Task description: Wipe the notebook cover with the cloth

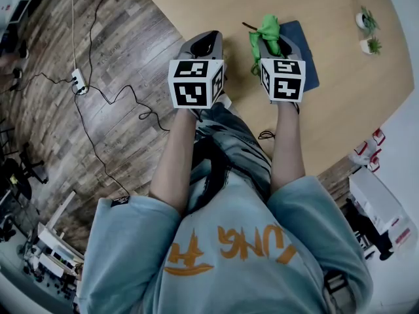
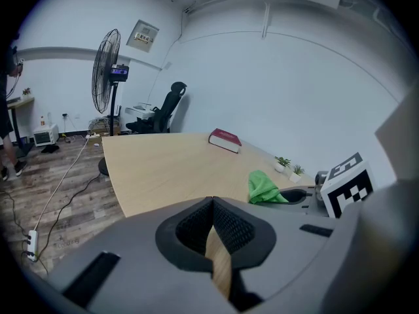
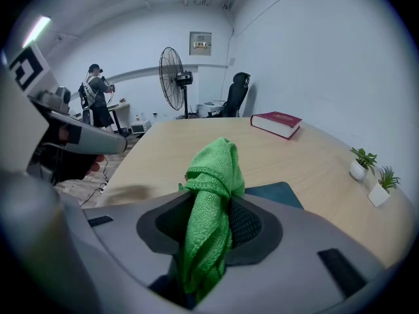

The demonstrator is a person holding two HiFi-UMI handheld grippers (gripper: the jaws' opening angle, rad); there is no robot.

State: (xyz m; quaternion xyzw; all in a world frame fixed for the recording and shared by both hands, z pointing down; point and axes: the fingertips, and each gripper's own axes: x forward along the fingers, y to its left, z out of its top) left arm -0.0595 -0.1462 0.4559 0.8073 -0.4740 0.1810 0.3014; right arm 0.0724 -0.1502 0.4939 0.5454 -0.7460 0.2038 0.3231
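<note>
While the right gripper was clamped on the green cloth, the cloth sat bunched between its jaws and stuck out above them, over the near part of the dark blue notebook. The notebook lay flat on the wooden table; couldn't tell if the cloth touched its cover. Left gripper had its jaws pressed together with nothing between them, just left of the right one, above the table near its edge. Red book lay further back on the table, well apart from the notebook. Two small potted plants stood near the table's right edge. Standing fan and office chair were beyond the table
</note>
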